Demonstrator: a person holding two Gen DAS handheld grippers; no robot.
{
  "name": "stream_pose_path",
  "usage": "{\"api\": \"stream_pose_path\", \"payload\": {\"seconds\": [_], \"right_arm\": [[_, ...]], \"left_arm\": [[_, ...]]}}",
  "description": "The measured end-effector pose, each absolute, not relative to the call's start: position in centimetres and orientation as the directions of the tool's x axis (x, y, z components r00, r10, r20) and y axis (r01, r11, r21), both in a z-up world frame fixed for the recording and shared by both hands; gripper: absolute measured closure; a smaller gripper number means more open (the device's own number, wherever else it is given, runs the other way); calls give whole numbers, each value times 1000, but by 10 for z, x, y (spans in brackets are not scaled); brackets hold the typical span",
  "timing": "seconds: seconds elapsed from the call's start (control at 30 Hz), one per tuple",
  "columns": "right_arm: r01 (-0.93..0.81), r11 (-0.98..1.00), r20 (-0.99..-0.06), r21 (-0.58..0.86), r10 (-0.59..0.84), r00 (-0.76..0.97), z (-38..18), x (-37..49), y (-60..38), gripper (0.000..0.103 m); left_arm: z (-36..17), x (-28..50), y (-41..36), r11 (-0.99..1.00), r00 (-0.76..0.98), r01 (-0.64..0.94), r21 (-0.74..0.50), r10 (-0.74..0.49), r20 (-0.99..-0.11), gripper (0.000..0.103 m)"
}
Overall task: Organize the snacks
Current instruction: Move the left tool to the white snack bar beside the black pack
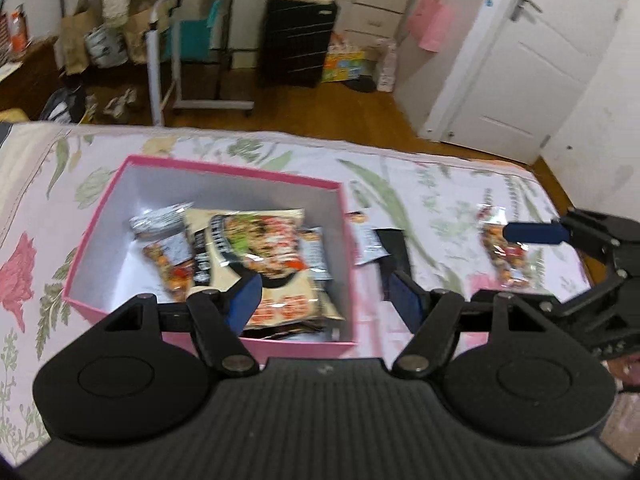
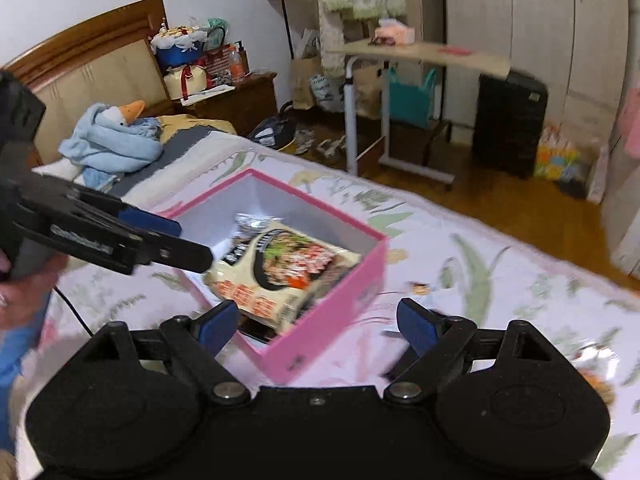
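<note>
through the left wrist view i see my left gripper hanging over the near edge of the pink box on the floral bedspread, jaws apart with nothing gripped, the big noodle packet lying inside among smaller snack packets, one clear snack bag left out on the cover beside my right gripper's blue pad. through the right wrist view my right gripper is spread wide and empty above the box's near corner.
</note>
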State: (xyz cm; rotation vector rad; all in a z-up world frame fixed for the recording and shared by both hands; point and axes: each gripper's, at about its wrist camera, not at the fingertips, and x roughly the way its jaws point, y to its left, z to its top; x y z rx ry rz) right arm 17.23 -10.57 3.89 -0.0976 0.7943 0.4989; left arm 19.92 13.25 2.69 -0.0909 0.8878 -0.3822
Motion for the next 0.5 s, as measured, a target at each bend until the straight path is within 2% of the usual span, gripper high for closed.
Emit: {"api": "stream_pose_path", "payload": {"seconds": [0.33,0.5], "right_arm": [[-408,897,-681,167,404,610,54,163,-179,14],[-356,910,-703,213,396,591,32,184,-201,28]], "left_arm": [[39,177,49,881,533,409,-239,-443,-721,37],[11,192,15,906,541,351,-235,-401,-739,40]]}}
